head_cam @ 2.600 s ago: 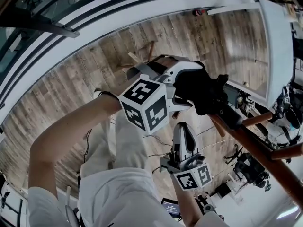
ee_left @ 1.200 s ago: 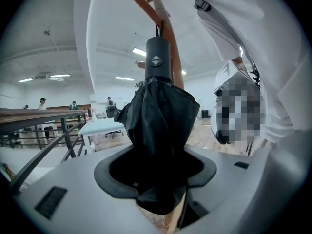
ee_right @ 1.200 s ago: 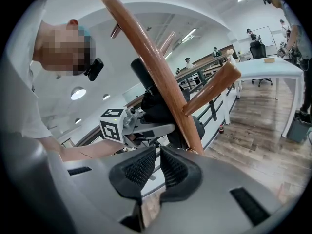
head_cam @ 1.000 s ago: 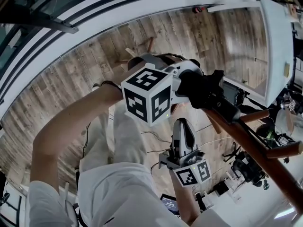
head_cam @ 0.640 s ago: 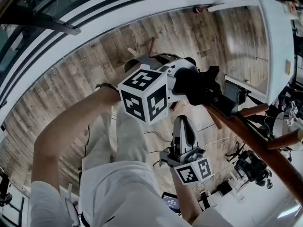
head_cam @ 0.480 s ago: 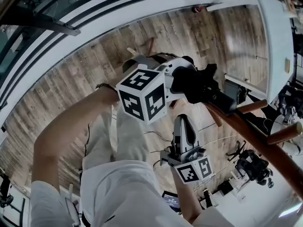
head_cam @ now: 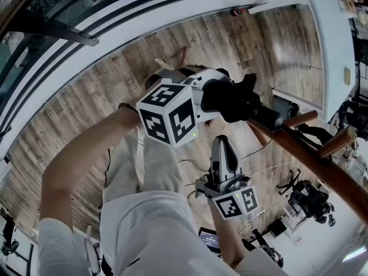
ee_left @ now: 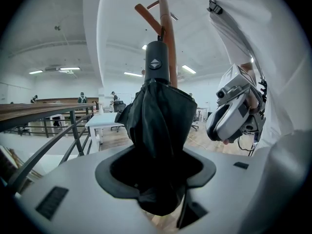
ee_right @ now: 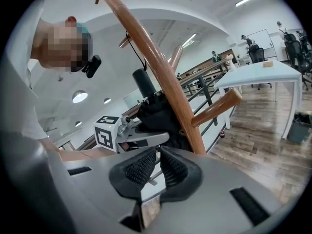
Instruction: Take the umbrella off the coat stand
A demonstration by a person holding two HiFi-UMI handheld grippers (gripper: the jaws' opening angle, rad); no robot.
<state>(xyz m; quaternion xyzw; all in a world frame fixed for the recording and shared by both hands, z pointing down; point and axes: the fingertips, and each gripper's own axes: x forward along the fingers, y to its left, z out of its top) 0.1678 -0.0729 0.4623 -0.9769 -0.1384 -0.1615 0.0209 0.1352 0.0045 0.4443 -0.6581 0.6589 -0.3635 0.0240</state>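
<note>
Nearest us, at 6 o'clock in head view, right gripper (head_cam: pixel 222 153) hangs spare, jaws nearly together w/ nothing between. Farther out, left gripper (ee_left: pixel 156 177) is clamped half-wide on the folded black umbrella (ee_left: pixel 158 123), prob. to lift it. Its handle points to 12, just beside the coat stand (ee_left: pixel 166 26) beyond. Whether it's hooked on, we can't tell.

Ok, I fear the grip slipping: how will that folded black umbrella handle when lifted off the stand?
Probably squashy: the left gripper clamps the umbrella by its loose, creased fabric, which may shift over the shaft. Its smooth hard handle looks stiff and likely slipperier. Being compact it is likely light, though it sits against the coat stand and might snag.
</note>
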